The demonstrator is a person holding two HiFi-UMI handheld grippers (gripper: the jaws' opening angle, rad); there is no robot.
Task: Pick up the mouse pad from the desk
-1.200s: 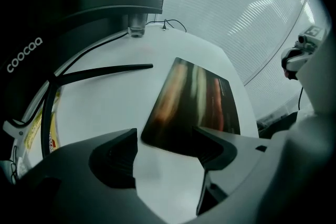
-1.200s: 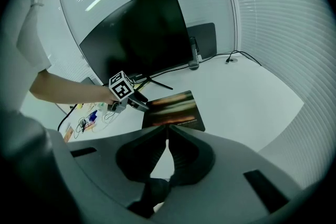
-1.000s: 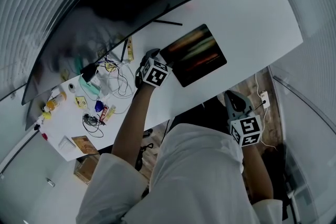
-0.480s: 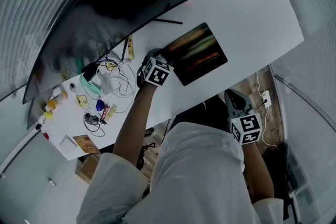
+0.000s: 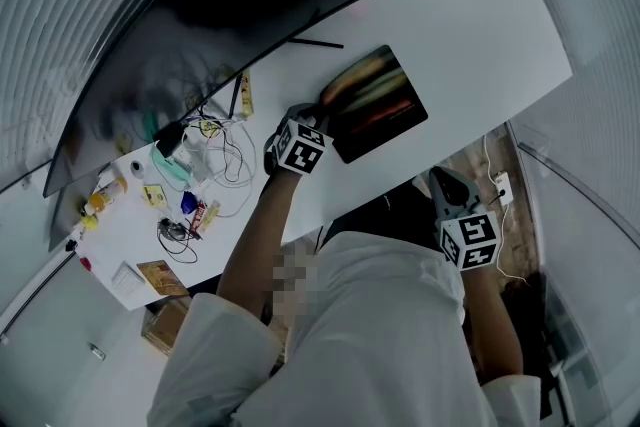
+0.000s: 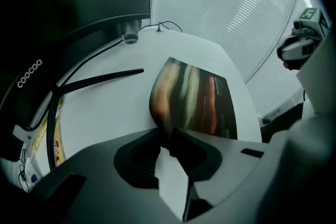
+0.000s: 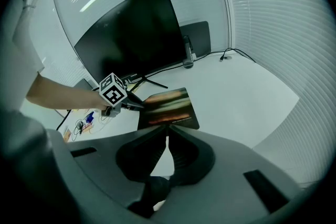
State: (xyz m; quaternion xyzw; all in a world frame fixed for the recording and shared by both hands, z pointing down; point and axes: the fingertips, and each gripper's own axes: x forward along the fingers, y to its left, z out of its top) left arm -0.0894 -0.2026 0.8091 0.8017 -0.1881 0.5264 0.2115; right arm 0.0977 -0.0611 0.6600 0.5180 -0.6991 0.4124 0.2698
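Now the left tool (image 5: 320,110) has just been closing on the edge of the mouse pad (image 5: 380,100), which curls up off the tabletop (image 5: 480,25); the right tool (image 5: 446,189) hangs shut and empty.

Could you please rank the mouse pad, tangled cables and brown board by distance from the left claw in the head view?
1. Mouse pad, pinched in the left claw, just closed on it.
2. Tangled cables, to its left.
3. Brown board, at the desk's left corner.

Orange-streaked dark mouse pad (image 5: 382,105), white desk (image 5: 480,25)
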